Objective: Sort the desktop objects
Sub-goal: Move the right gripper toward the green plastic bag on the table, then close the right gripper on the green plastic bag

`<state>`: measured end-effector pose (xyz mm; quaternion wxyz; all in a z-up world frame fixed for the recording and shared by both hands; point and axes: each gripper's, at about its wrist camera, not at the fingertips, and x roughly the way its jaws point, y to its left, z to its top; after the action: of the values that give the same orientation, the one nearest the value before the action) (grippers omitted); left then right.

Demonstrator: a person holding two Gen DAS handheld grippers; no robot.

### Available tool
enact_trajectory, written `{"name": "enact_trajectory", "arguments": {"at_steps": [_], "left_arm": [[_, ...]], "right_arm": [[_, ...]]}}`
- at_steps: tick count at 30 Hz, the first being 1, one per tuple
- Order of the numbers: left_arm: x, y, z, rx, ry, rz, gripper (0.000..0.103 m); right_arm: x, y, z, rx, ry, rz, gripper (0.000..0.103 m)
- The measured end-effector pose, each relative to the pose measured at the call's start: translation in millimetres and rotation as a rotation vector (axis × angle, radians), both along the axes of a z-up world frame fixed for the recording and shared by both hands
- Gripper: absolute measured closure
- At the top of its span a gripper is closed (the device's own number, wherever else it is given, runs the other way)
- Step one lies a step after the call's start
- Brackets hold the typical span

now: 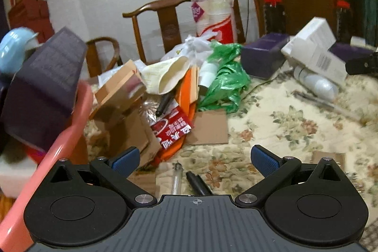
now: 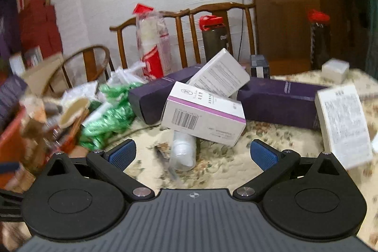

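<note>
Both grippers spread wide and empty between picks. Left gripper [image 1: 193, 158] hovers over a black marker [image 1: 197, 182] just under its fingers, likely next. Right gripper [image 2: 193, 152] faces a white bottle [image 2: 183, 151] close ahead; a barcoded white box [image 2: 205, 117] rests on the bottle beyond.

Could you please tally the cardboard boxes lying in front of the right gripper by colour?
White rectangular cardboard boxes: 4
Long dark purple cardboard boxes: 2
Small black-and-grey box: 1
Total: 7
</note>
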<state>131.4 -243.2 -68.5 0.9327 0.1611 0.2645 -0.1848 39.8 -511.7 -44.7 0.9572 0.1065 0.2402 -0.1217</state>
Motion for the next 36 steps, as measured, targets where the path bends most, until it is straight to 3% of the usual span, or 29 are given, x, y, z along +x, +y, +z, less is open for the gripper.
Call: {"name": "enact_trajectory", "arguments": {"at_steps": [2, 5, 10, 12, 17, 21, 27, 31, 33, 36], "left_arm": [[6, -6, -1, 0.028, -0.022, 0.012, 0.000], [17, -13, -6, 0.068, -0.003, 0.022, 0.000], [25, -19, -22, 0.113, 0.005, 0.053, 0.000], [29, -16, -26, 0.098, 0.021, 0.067, 0.001], [39, -7, -27, 0.039, 0.070, 0.082, 0.001], [52, 4, -28, -0.022, 0.122, 0.096, 0.001], [60, 9, -30, -0.016, 0.108, 0.112, 0.001], [63, 8, -30, -0.010, 0.091, 0.109, 0.001], [63, 9, -30, -0.014, 0.087, 0.110, 0.001], [61, 9, -30, -0.015, 0.065, 0.117, 0.014]], "right_arm": [[7, 3, -2, -0.019, 0.017, 0.019, 0.001], [11, 0, -2, 0.035, 0.003, 0.044, 0.001], [29, -9, -8, 0.352, 0.011, 0.167, 0.001], [42, -2, -7, 0.421, 0.027, 0.197, 0.001], [80, 35, -5, 0.340, 0.067, 0.228, 0.001], [113, 49, -14, 0.337, 0.106, 0.214, 0.001], [149, 60, -28, 0.264, 0.147, 0.148, 0.001], [167, 65, -43, 0.295, 0.152, 0.146, 0.000], [170, 69, -46, 0.260, 0.127, 0.144, 0.001], [171, 74, -49, 0.211, 0.118, 0.167, 0.012]]}}
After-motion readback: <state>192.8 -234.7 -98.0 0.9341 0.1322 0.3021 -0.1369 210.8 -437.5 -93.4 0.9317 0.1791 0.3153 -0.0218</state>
